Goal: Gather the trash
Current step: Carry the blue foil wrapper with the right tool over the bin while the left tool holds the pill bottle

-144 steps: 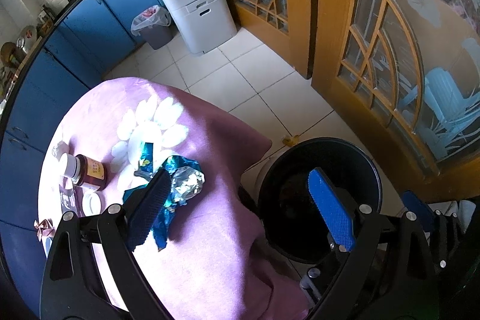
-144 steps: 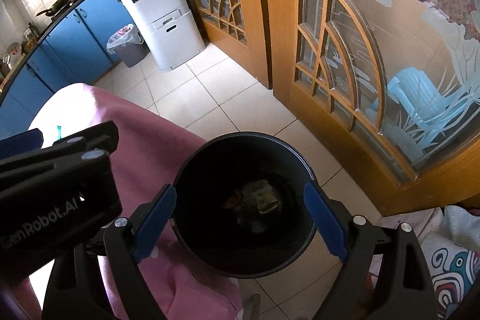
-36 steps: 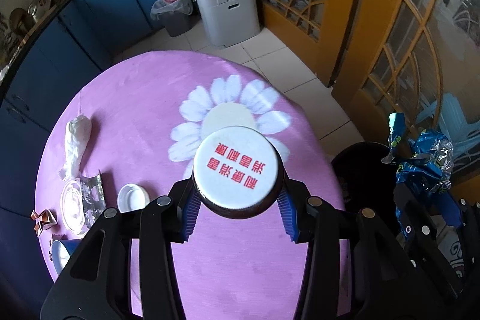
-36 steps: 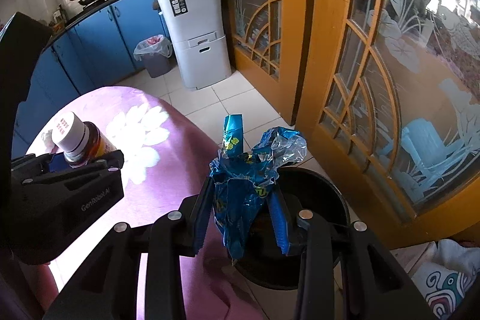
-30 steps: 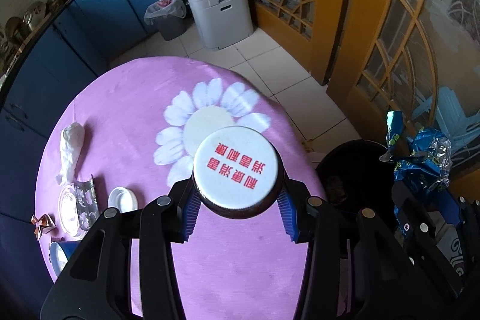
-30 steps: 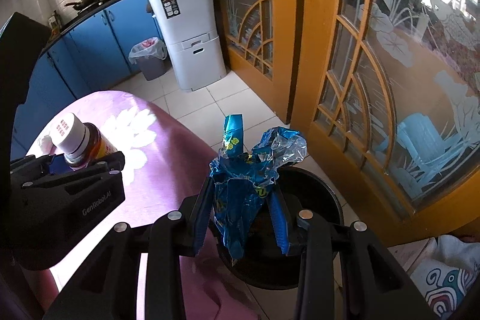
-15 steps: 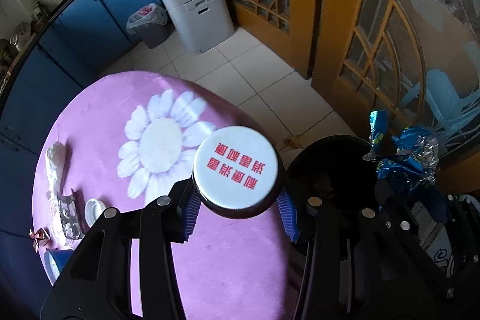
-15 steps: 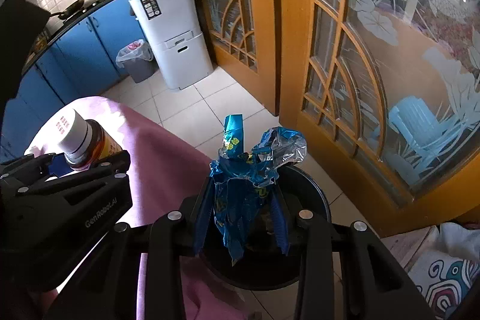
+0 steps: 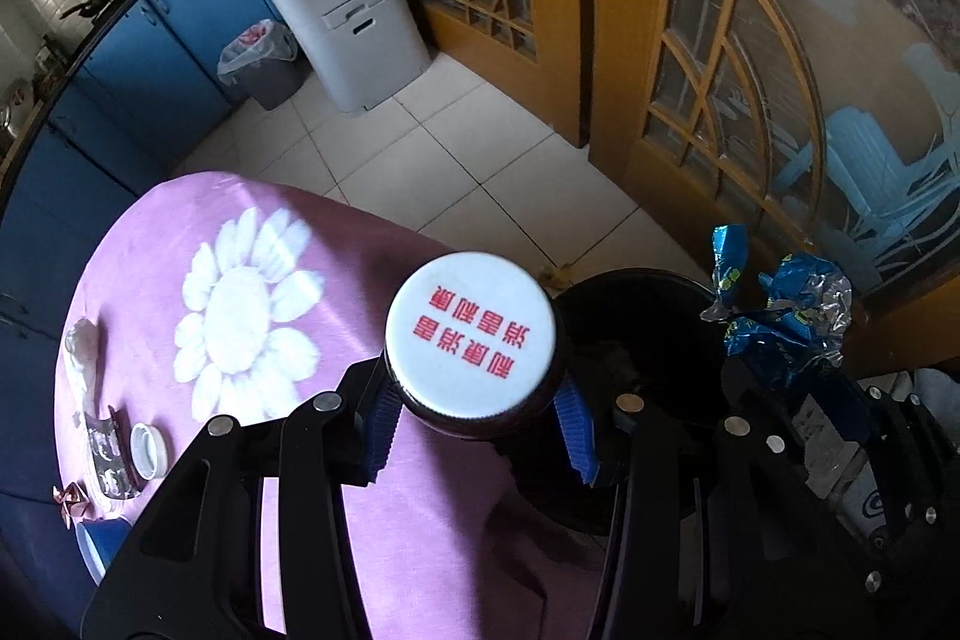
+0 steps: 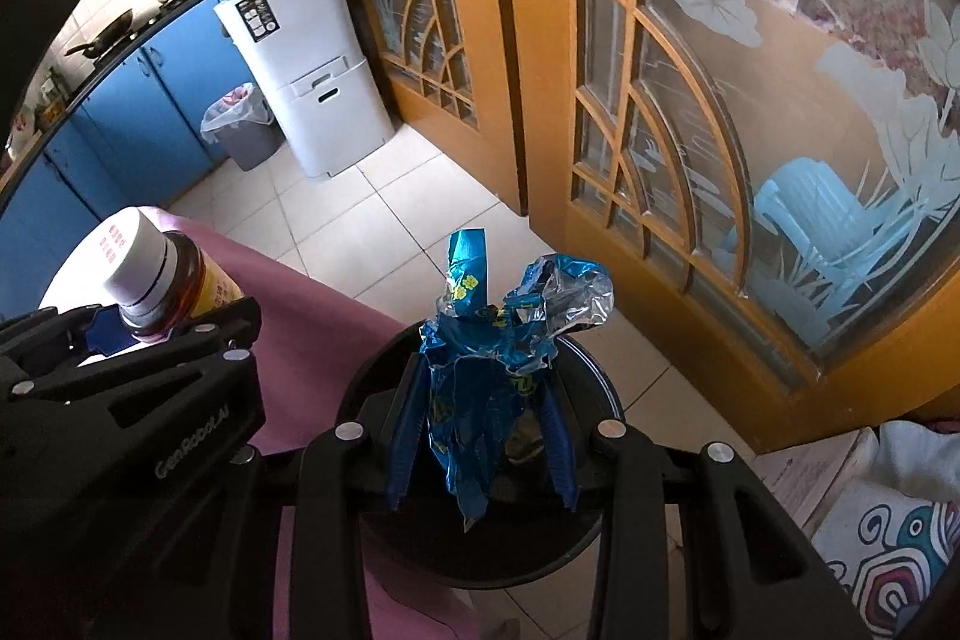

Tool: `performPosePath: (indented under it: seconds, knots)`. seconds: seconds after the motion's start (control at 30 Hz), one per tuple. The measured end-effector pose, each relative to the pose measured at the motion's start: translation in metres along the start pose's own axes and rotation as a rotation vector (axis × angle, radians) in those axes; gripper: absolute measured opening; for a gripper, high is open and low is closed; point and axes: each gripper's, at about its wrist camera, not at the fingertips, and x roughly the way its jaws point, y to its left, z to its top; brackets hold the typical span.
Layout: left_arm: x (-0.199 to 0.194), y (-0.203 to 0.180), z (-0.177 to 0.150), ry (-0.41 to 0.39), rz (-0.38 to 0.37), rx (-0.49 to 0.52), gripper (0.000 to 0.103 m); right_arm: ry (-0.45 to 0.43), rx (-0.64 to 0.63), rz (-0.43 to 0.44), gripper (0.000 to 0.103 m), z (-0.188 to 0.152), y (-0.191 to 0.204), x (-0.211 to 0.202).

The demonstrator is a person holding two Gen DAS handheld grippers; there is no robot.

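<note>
While the crumpled blue wrapper is pinched by the right gripper directly above the black bin, the brown bottle, clamped in the left gripper at the bin's 9 o'clock over the surface edge, could be dropped outside the rim if released early.

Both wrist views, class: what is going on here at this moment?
A person is clearing a table with two handheld grippers. The left gripper is shut on a white-capped bottle. The right gripper is shut on a crumpled blue wrapper, held above the black bin. Neither item has been dropped in yet.
</note>
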Motion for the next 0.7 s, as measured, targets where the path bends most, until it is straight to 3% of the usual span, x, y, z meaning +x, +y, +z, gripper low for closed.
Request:
performPosePath:
  seconds: [0.5,0.53,0.7]
  knots:
    - [0.009,-0.011,0.004,0.021,0.011,0.015,0.048,0.019,0.029,-0.002,0.035,0.0,-0.015,0.011]
    - [0.009,-0.013,0.005,0.02,0.012,0.014,0.05,0.021,0.03,-0.001,0.035,0.0,-0.015,0.011]
    - [0.002,-0.011,0.005,-0.01,0.006,0.002,0.081,0.021,0.029,0.001,0.035,-0.001,-0.014,0.011]
